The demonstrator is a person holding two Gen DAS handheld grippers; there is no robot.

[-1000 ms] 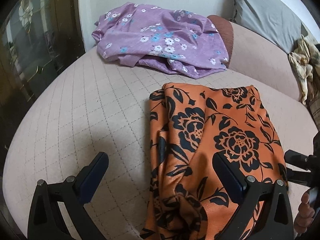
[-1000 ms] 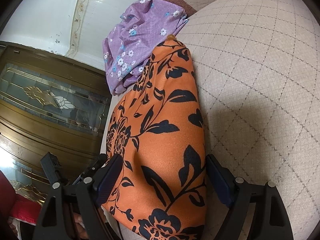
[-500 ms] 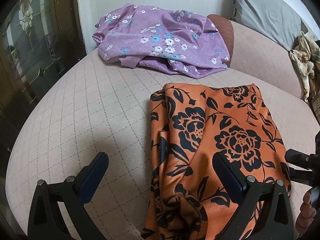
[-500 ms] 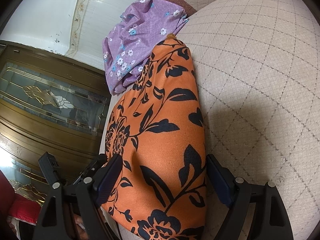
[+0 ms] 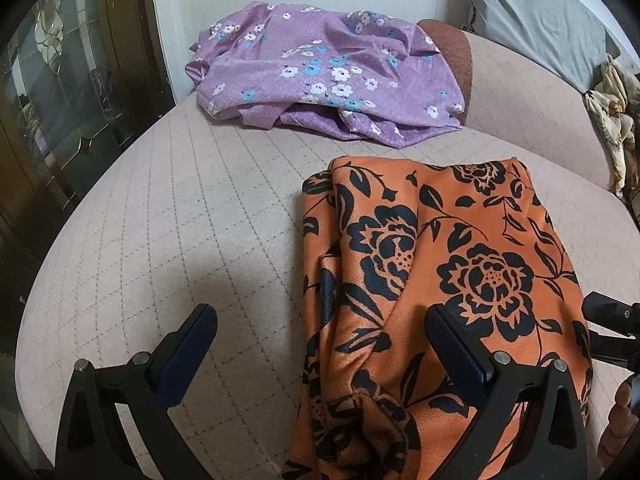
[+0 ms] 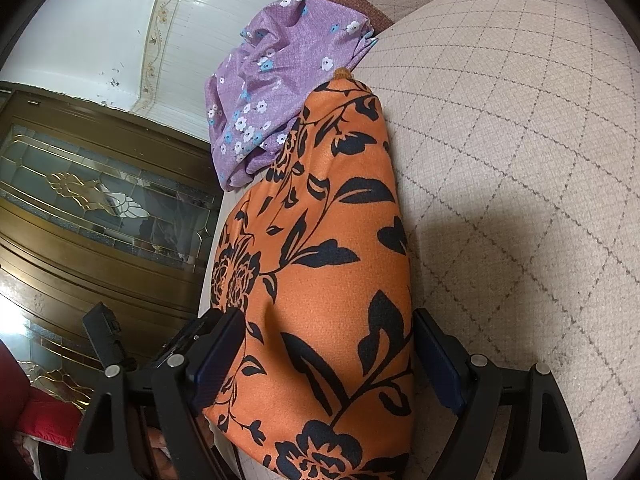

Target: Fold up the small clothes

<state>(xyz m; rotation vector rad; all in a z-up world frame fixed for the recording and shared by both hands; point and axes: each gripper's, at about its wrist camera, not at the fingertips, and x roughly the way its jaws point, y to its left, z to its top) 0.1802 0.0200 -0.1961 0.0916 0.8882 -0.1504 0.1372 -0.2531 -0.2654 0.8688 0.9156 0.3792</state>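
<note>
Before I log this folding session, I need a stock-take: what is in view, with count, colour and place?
orange garment: one, orange with black flowers, folded on the cushion, nearest the grippers.
purple garment: one, purple with white and blue flowers, crumpled at the cushion's far end.
cushion: one, beige, quilted, under both garments.
pillow: one, grey, far right.
cabinet: one, dark brown with glass panes, beside the cushion.
left gripper: one, black, open, one of its fingers over the orange garment.
right gripper: one, black, open, straddling the orange garment.
</note>
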